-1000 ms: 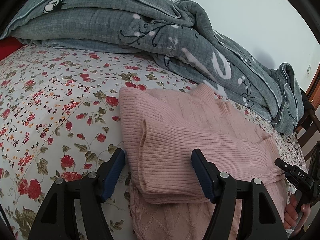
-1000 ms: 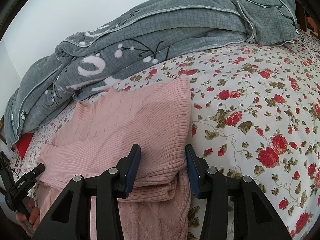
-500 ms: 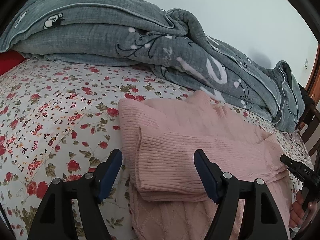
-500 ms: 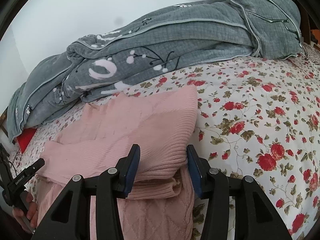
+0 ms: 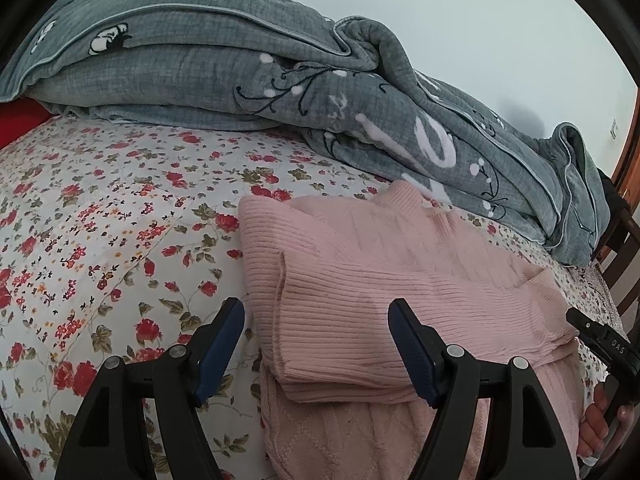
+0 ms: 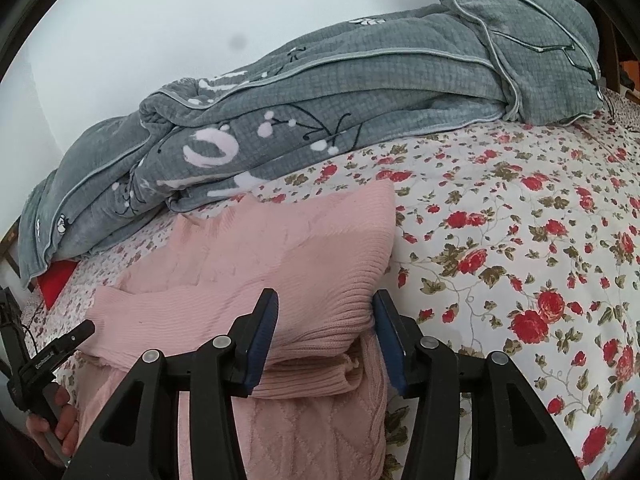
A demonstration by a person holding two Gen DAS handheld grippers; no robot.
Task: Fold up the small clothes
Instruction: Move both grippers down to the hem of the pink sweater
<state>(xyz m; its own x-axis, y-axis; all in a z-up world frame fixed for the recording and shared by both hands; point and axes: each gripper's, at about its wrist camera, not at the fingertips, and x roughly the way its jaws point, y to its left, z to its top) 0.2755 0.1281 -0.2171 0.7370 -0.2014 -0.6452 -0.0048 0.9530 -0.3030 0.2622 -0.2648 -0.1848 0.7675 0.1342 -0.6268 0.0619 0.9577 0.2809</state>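
Observation:
A pink knit sweater [image 5: 380, 264] lies on the floral bedsheet [image 5: 100, 220], both ribbed sleeves folded across its front. My left gripper [image 5: 316, 344] is open, its jaws either side of the folded sleeve at the sweater's left edge. My right gripper [image 6: 326, 332] is open, its jaws standing around the folded sleeve edge at the sweater's right side [image 6: 280, 264]. The right gripper also shows at the right edge of the left wrist view [image 5: 600, 336], and the left gripper at the left edge of the right wrist view [image 6: 52, 352].
A bunched grey quilt [image 5: 280, 80] lies along the back of the bed against the white wall, just behind the sweater's collar; it also shows in the right wrist view [image 6: 360, 92]. A red item [image 6: 56, 280] peeks from under it. A wooden chair [image 5: 616, 240] stands at the far right.
Both grippers have drawn back and tilted up slightly, so the sweater sits lower in both views. The sweater has not moved and both grippers stay open.

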